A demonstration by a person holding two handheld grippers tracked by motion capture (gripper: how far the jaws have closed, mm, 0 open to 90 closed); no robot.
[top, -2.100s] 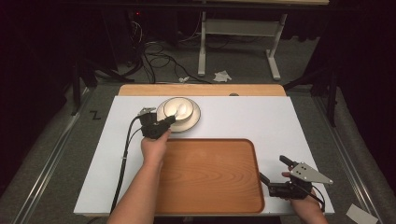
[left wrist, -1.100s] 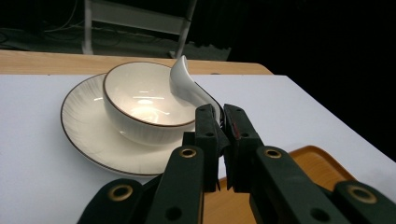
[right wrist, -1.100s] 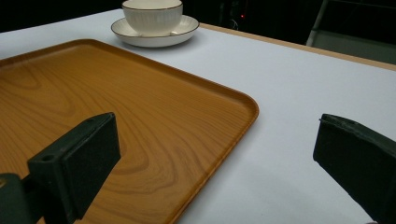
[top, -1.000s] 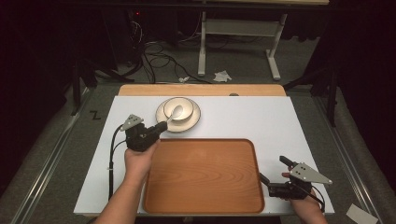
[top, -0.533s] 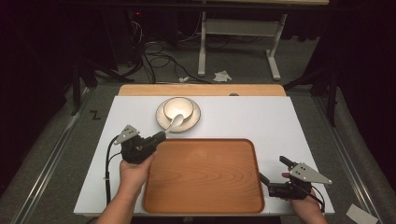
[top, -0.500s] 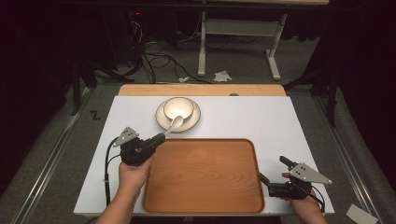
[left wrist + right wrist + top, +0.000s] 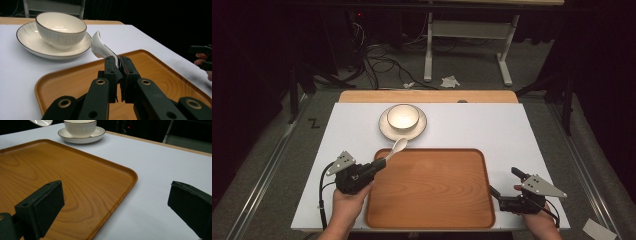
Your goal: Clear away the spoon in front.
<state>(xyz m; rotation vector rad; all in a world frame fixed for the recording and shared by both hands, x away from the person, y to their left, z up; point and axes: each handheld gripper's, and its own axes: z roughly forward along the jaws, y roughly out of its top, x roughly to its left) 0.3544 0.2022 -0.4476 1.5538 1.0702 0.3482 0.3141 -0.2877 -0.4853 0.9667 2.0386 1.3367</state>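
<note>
My left gripper (image 7: 380,162) (image 7: 119,71) is shut on the handle of a white ceramic spoon (image 7: 396,148) (image 7: 100,47), held above the far left corner of the wooden tray (image 7: 432,220) (image 7: 160,75) (image 7: 75,180). The spoon's scoop points toward the white bowl (image 7: 403,116) (image 7: 61,28) (image 7: 80,127), which sits on a white plate (image 7: 384,127) (image 7: 27,41) (image 7: 98,132) behind the tray. My right gripper (image 7: 504,189) (image 7: 115,202) rests open at the tray's near right corner, with nothing between its jaws.
The white tabletop (image 7: 482,127) has a wooden strip (image 7: 427,96) along its far edge. Beyond it the floor holds cables (image 7: 382,55) and a table frame (image 7: 462,40). A white scrap (image 7: 599,230) lies on the floor at the lower right.
My left gripper has drawn back from the bowl toward the near left with the spoon in its jaws, reaching the tray's far left corner. The right gripper has stayed still.
</note>
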